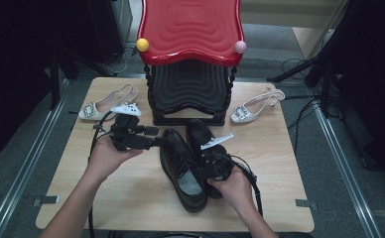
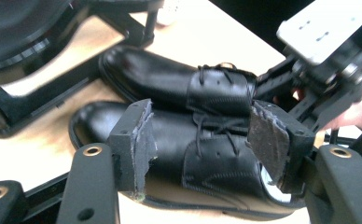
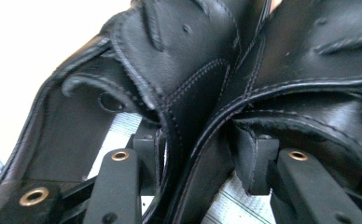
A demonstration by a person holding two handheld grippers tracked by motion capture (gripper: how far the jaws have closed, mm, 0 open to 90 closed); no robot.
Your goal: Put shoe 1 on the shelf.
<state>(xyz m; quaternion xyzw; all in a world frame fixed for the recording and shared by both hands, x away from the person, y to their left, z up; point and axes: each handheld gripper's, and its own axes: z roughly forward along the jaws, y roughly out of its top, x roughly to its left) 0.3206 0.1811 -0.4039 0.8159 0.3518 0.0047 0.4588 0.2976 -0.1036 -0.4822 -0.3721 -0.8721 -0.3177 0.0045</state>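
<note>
Black laced leather shoes [image 1: 183,168] lie paired; right tongs [image 1: 211,159] pinch their inner walls, left tongs [image 2: 198,140] wide.

**Two black lace-up shoes, side by side**

A pair of black leather lace-up shoes lies upright at the middle of the wooden table, toes pointing toward the far edge. The left shoe [image 1: 181,171] sits nearer the person, its pale insole visible through the open top. The right shoe [image 1: 199,136] reaches further forward. Their inner sides touch along the collars, and the laces are tied.
</note>
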